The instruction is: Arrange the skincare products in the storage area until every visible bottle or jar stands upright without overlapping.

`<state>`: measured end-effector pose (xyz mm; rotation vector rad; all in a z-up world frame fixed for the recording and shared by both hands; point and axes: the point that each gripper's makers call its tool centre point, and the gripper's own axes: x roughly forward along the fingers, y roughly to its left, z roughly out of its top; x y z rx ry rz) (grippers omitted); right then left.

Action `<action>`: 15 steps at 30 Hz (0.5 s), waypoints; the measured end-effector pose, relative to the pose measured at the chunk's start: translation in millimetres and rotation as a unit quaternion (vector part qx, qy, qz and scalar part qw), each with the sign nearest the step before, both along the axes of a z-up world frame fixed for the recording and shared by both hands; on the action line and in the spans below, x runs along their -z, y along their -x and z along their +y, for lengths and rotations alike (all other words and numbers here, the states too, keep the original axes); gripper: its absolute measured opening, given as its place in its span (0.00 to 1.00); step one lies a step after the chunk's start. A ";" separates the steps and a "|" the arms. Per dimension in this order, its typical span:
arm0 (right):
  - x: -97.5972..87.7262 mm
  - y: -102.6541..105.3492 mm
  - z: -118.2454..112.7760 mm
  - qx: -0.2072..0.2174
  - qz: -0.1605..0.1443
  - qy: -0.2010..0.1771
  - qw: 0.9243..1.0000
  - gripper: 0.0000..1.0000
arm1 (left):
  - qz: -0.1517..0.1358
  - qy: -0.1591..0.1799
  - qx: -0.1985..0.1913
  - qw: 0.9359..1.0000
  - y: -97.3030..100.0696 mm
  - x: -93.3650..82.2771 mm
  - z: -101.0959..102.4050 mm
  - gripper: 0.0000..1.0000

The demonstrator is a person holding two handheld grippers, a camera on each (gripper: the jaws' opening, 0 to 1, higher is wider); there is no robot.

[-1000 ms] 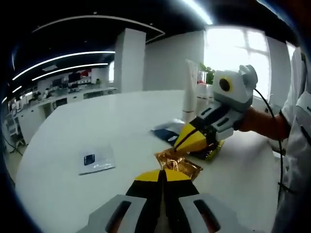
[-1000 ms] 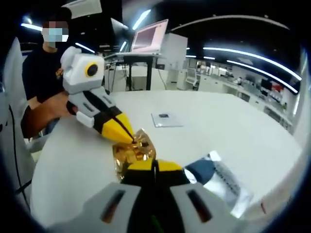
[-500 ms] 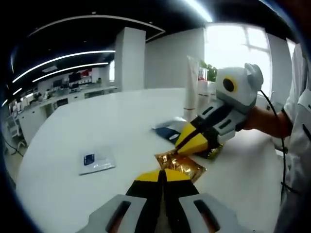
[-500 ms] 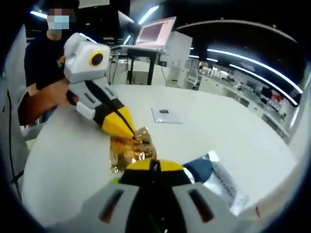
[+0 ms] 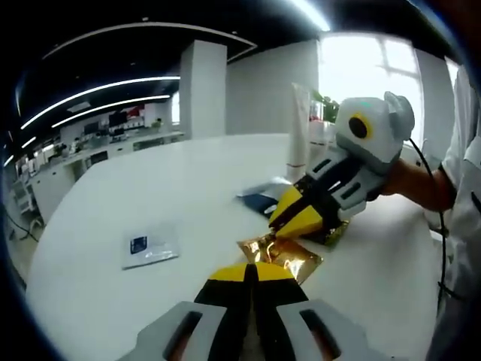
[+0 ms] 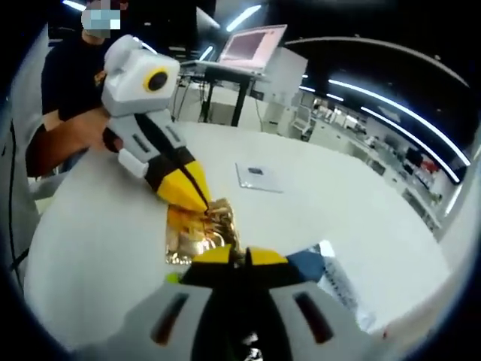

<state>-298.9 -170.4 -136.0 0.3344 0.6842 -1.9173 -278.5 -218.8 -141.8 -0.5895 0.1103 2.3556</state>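
We see both tongs, left (image 5: 252, 272) and right (image 6: 239, 258), clamped on the gold sachet (image 6: 197, 232); its gripped edges hidden

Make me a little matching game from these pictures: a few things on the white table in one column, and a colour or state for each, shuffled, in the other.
Things:
1. gold foil sachet
2. small clear packet
3. tall white tube
4. dark blue sachet

States:
A. standing upright near the window
B. pinched by both claws
C. lying flat, alone on the table
D. lying next to the gold one

Pairs: 1-B, 2-C, 3-A, 4-D
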 end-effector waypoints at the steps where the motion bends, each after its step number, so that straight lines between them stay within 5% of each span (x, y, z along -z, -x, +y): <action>1: -0.1 -0.4 0.0 -0.002 0.002 -0.002 1.000 0.06 | 0.000 -0.001 0.000 1.000 0.1 0.2 -0.2 0.00; 15: -0.1 -1.4 -1.3 -0.012 0.018 -0.016 1.000 0.05 | -0.003 -0.003 0.001 1.000 -2.3 1.3 -1.9 0.01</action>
